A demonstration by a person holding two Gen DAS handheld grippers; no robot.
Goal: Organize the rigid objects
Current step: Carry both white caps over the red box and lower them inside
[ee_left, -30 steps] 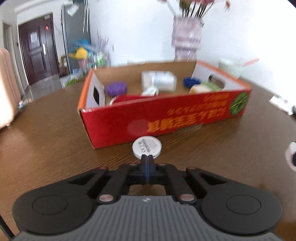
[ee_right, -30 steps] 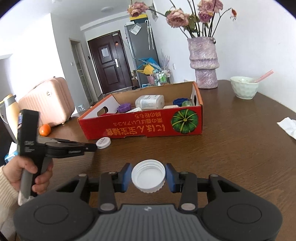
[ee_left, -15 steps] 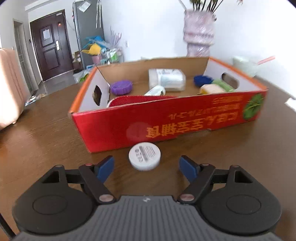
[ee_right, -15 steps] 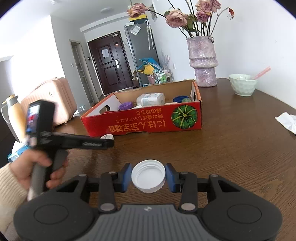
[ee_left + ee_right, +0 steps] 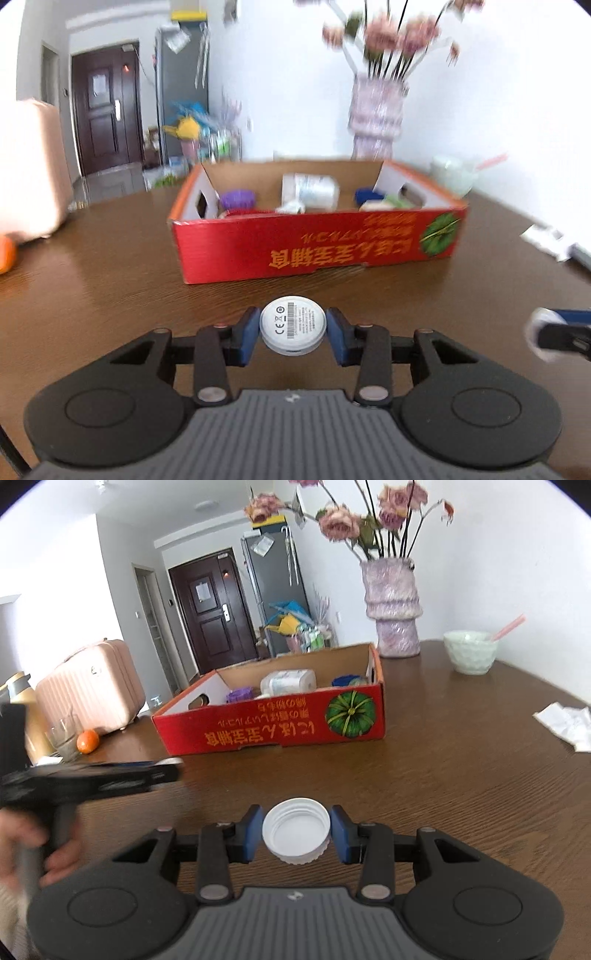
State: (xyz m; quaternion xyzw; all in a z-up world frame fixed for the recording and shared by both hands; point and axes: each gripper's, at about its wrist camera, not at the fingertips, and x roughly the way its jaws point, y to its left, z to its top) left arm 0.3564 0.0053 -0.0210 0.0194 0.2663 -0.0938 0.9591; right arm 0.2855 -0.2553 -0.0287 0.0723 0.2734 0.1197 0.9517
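My left gripper point(image 5: 293, 329) is shut on a round white disc with a printed label point(image 5: 293, 325) and holds it above the table, in front of the red cardboard box point(image 5: 317, 247). My right gripper point(image 5: 296, 830) is shut on a white screw cap point(image 5: 296, 829), open side up, also short of the red box point(image 5: 273, 731). The box holds a purple cap point(image 5: 237, 198), a white bottle point(image 5: 310, 188), a blue cap point(image 5: 365, 195) and other small items. The left gripper also shows at the left of the right wrist view point(image 5: 173, 768).
A purple vase with dried roses point(image 5: 393, 616) stands behind the box. A pale green bowl with a pink straw point(image 5: 470, 655) is at the back right. A crumpled tissue point(image 5: 567, 725) lies at the right. An orange point(image 5: 88, 741) and a glass point(image 5: 64, 738) sit at the left.
My left gripper opened, closed on the white disc that lay in front of the box, and lifted it back from the box. My right gripper still holds the white cap.
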